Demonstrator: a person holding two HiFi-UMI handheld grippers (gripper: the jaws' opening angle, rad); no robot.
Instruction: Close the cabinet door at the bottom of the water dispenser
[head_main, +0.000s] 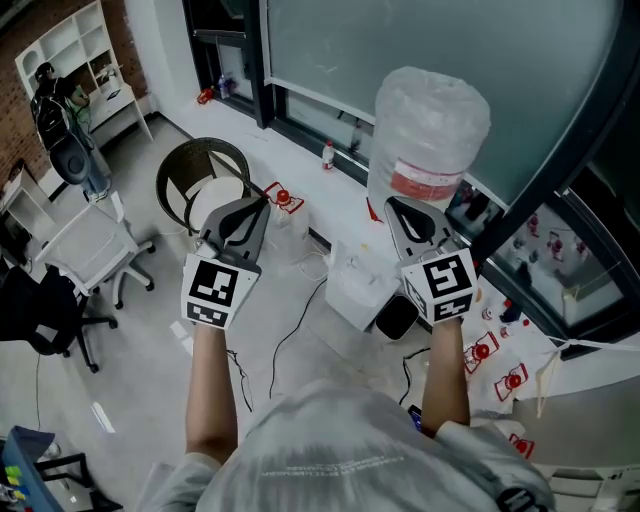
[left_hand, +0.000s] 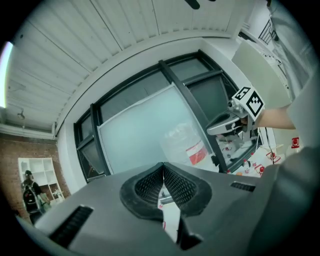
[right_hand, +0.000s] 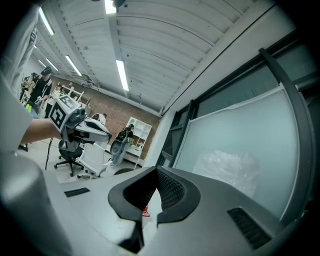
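Observation:
The water dispenser's big bottle, wrapped in clear plastic with a red label, stands by the window; it also shows as the bottle and the bottle. Below it are a white body and a dark part; I cannot make out the cabinet door. My left gripper and right gripper are both held up level in front of me, well above the floor, each shut with nothing between the pads. The jaws of the left gripper and right gripper meet at their tips.
A round black bin stands left of the dispenser. A white office chair and a black chair are further left. Cables and red-and-white stickers lie on the floor. A person stands by a white shelf.

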